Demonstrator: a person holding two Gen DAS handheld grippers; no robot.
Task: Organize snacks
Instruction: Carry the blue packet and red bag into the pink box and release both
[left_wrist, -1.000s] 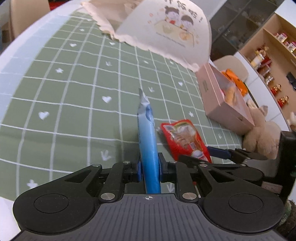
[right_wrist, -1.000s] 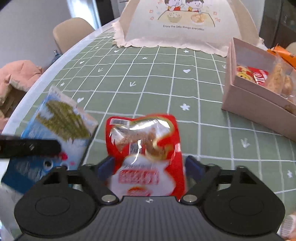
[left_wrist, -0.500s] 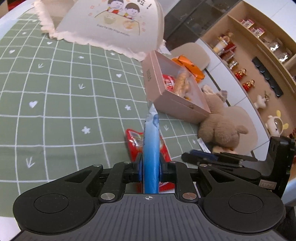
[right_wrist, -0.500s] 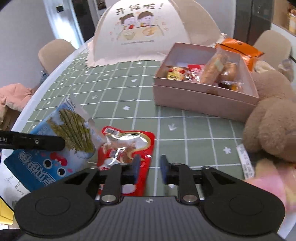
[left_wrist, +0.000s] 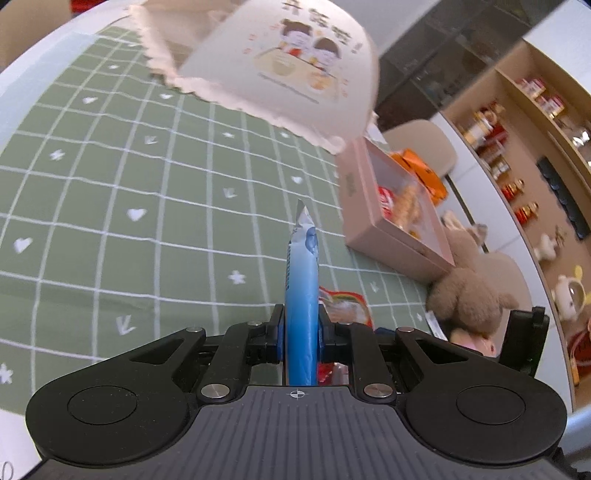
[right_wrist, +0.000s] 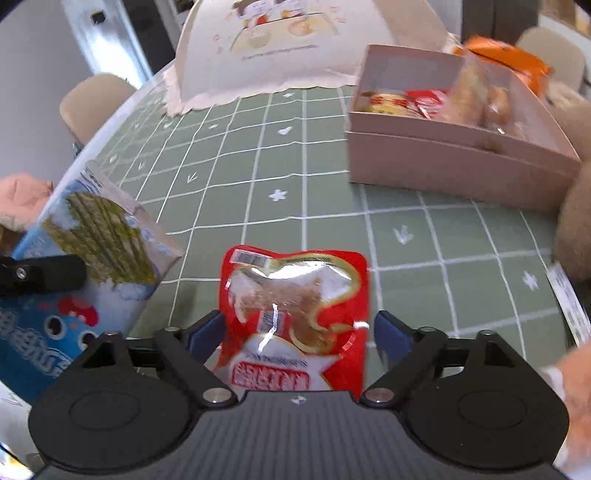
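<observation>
Left wrist view: my left gripper is angled down toward the tablecloth, jaws pinched tight on the blue snack pack, seen edge-on, pack standing upright betw. the pads.
Blue pack, from right wrist: same pack shows its flat face (green sticks printed on it), lifted off the cloth at the left; a black finger of the left gripper crosses it.
Right gripper: my right gripper tilts steeply down, jaws opening wide; blue pads on either side of the red pouch, not pressing it.
Red pouch: lies flat on the green grid cloth, near table edge, just right of the blue pack; in left view only a corner peeks out behind the blue pack.
Pink box: open box w/ snacks inside sits farther back on the right, well apart from the pouch.
Other: plush bear touching the box's near corner; mesh food cover at the far end.
</observation>
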